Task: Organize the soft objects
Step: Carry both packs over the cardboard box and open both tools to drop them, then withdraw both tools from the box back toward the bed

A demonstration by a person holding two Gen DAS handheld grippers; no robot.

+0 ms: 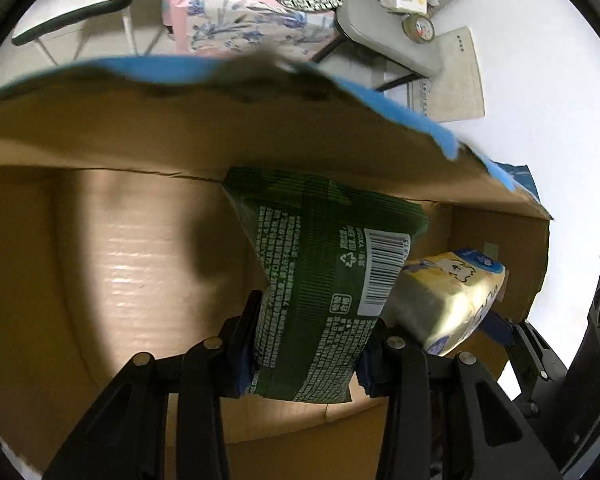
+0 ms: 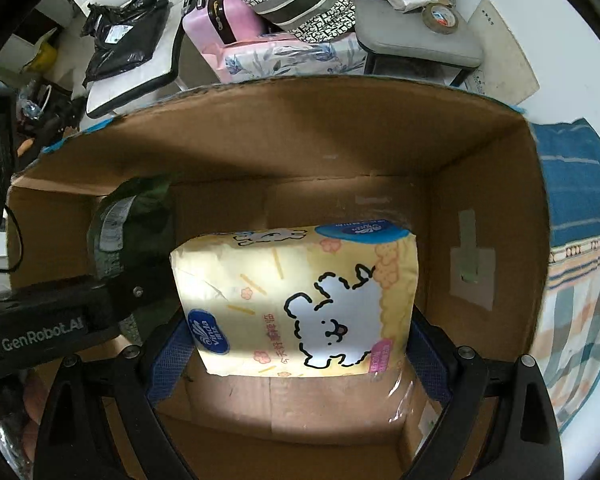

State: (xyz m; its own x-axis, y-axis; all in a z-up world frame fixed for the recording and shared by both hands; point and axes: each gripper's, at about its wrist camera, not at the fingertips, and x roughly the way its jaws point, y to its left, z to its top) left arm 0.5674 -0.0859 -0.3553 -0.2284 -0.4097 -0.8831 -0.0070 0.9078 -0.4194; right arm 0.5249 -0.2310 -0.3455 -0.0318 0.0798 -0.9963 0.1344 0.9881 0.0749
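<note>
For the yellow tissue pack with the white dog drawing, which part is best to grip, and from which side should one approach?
Grip the yellow tissue pack across its two short sides, coming from its open near end, as the right hand-held gripper does now. The pack is a soft, flat block, so its narrow width fits between the fingers, and the cardboard box walls block other approaches.

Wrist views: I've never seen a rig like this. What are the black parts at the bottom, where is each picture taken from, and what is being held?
No robot here: a person carries a two-finger gripper in each hand, each with a fisheye camera looking along its fingers. In the left view, the left gripper is shut on a green pack. In the right view, the right gripper is shut on a yellow tissue pack. Both packs are inside an open cardboard box. A striped towel lies beside the box. Behind it are chairs and bags.
</note>
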